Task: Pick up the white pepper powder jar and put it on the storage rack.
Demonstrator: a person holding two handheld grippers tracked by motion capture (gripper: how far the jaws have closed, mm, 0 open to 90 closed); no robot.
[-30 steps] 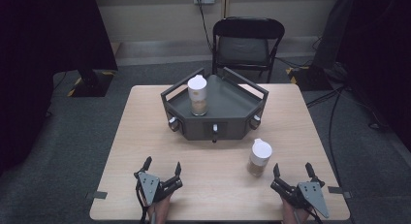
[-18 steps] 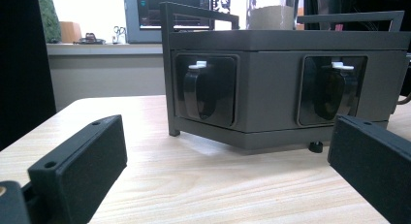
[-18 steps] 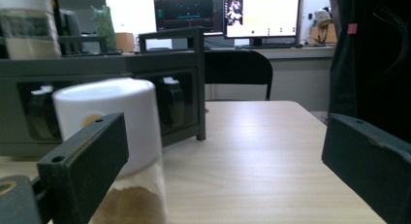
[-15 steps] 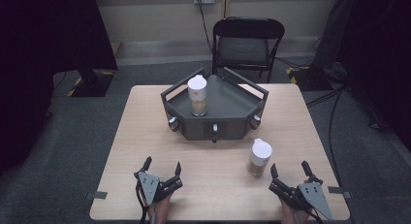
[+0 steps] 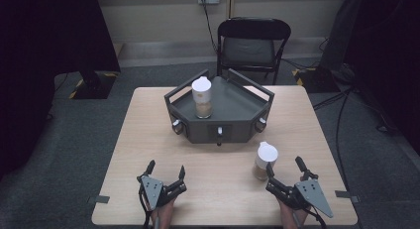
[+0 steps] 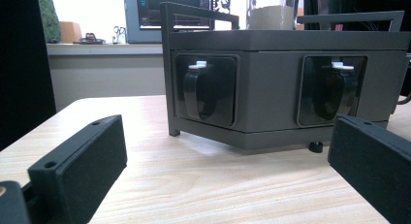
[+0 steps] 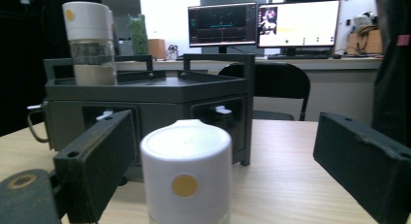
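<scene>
1. High view: bare wood is seen around the light wooden table [image 5: 148,140] near its front edge, between the left gripper [image 5: 165,171] and the right gripper [image 5: 285,170].
2. In the right gripper view, the bottom of the white-capped clear jar [image 7: 186,178] is cut off.
3. This jar is placed just ahead of the right gripper, whose jaws have just been closing but are untouched by it; the left gripper's jaws are spread wide, nothing between them.
4. A second white-capped jar [image 5: 202,96] is placed on the dark grey hexagonal tray [image 5: 237,102].

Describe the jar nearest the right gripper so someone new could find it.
Start at the dark grey tray in the middle of the wooden table. The white-capped jar stands on bare wood just off its near right corner. Its twin stands inside the tray.
</scene>
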